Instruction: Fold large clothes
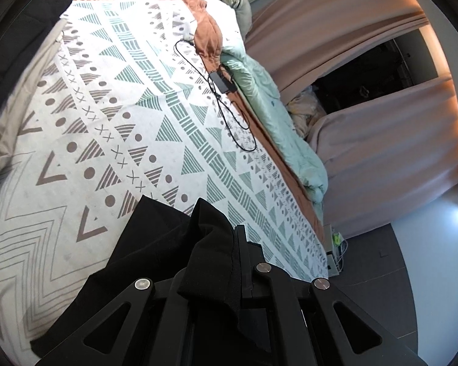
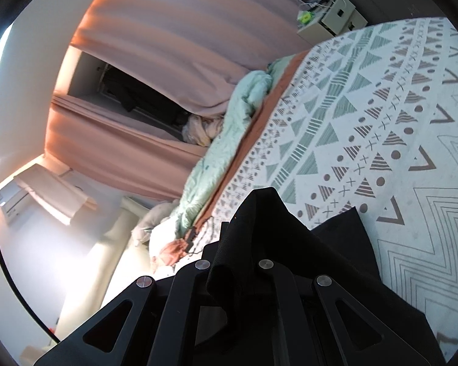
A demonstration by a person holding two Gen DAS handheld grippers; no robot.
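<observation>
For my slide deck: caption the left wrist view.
Left tool shut on a black fabric garment above a white geometric-patterned bedspread.

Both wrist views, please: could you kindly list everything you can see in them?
black garment: one, black, hanging from both claws over the bed
patterned bedspread: one, white with green and brown shapes, covering the bed
quilt: one, pale green, bunched along the bed's far edge
cable with small box: one, black, on the bedspread
curtains: two, pink, beyond the bed
bedside box: one, cream, by the bed's corner
left claw: black, shut on the garment
right claw: black, shut on the garment
</observation>
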